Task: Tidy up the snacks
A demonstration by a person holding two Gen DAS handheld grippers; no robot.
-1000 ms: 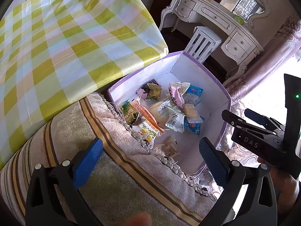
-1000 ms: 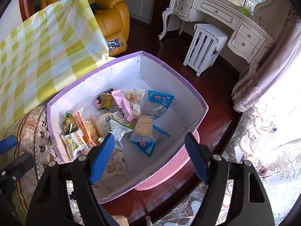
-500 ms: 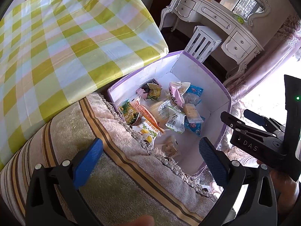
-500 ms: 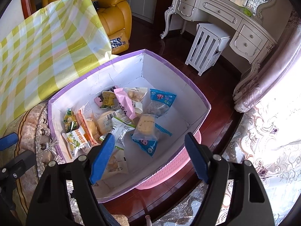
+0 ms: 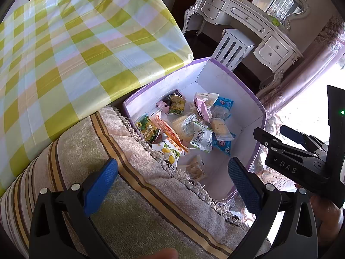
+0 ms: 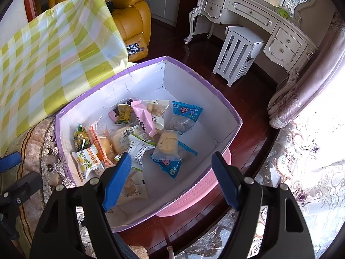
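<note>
Nothing much has moved since the earlier frames: both grippers sit where they were, and only the right wrist view has crept slightly, so the box lies a touch lower and further right in it. Largest in both views is the checked tablecloth point(image 5: 71, 49), draped over a table that fills the ten o'clock side, with the striped fringed cushion point(image 5: 138, 185) below it at about seven o'clock. Tucked against the cushion's fringe is the purple-rimmed box point(image 6: 148, 64), white inside, resting on a pink basin point(image 6: 194, 192) on the dark wooden floor; that low, open spot probably keeps it within reach of both hands. At one o'clock, well apart from the work, stand the white dressing table point(image 6: 254, 15) and slatted stool point(image 6: 237, 51). Inside the box the snacks point(image 6: 138, 136) lie loosely heaped toward its left half, the right half of the floor bare, which suggests the sorting is either just done or not begun. The left gripper point(image 5: 172, 185) hovers over the cushion, fingers wide apart and holding nothing. The right gripper point(image 6: 170, 177) hangs over the box's near edge, its fingers likewise spread and empty, with a blue-edged cake packet point(image 6: 168, 151) lying just beyond them. From the left view it shows at three o'clock.
</note>
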